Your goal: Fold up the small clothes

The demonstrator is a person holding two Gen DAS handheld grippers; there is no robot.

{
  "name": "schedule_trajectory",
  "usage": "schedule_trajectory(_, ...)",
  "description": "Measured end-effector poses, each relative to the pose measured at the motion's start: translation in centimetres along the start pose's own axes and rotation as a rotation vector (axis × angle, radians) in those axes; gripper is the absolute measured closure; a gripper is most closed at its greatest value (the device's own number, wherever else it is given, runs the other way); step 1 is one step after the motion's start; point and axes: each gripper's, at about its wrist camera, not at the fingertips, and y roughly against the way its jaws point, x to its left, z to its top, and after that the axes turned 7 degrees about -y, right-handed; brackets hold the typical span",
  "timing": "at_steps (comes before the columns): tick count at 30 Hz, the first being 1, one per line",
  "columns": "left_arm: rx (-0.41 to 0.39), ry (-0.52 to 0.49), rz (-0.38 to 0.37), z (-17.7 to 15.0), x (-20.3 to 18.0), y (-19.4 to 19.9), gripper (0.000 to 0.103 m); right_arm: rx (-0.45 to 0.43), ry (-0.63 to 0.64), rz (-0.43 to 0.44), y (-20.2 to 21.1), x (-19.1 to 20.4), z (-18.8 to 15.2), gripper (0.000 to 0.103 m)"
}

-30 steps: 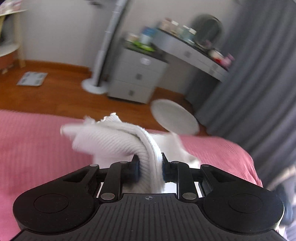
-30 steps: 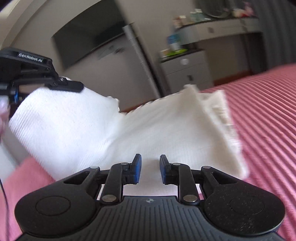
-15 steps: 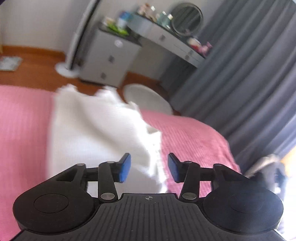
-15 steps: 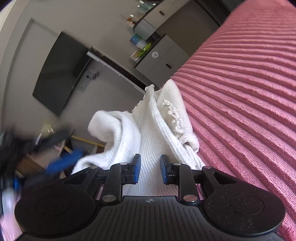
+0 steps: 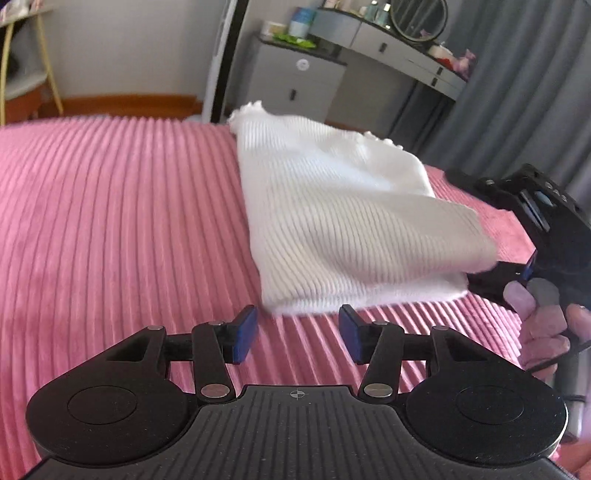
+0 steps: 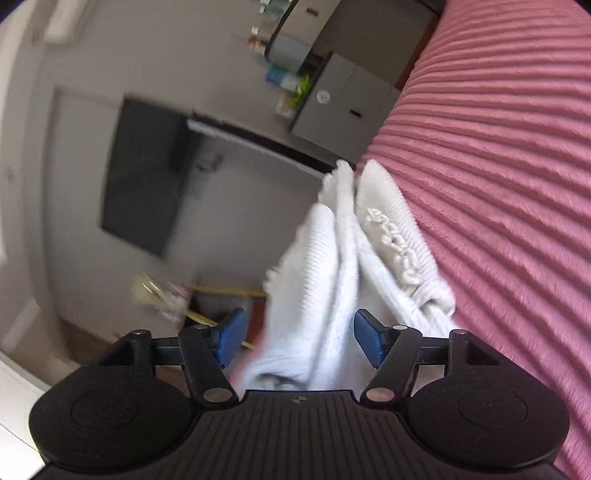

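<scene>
Folded white garment (image 5: 343, 218) on pink ribbed bedspread (image 5: 110, 221)

Left gripper (image 5: 297, 334) sits just short of the garment's near edge, fingers apart and empty. Right gripper (image 6: 297, 343) (seen at the garment's right corner) has fingers spread, layered fabric lying between them unclamped.

One white knit garment (image 5: 343, 206). One pink bed (image 5: 122, 221). Two grippers: left (image 5: 297, 334), right (image 6: 298, 341). One drawer cabinet (image 5: 295, 85). One round mirror (image 5: 419, 16).

A pink ribbed bed (image 5: 110, 206) carries a folded white knit garment (image 5: 332, 206).
</scene>
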Motion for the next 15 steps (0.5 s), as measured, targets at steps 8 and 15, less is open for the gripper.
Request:
schedule_trajectory(8,-0.012,0.002,0.011,0.2,-0.8,-1.3,0.046,0.102,0.296,-0.223,-5.2,4.4,1.0,0.079)
schedule_trajectory(15,-0.006,-0.033,-0.01,0.7,-0.7,-1.5,0.043,-0.032,0.859,-0.343,-5.5,11.0,-1.4,0.087)
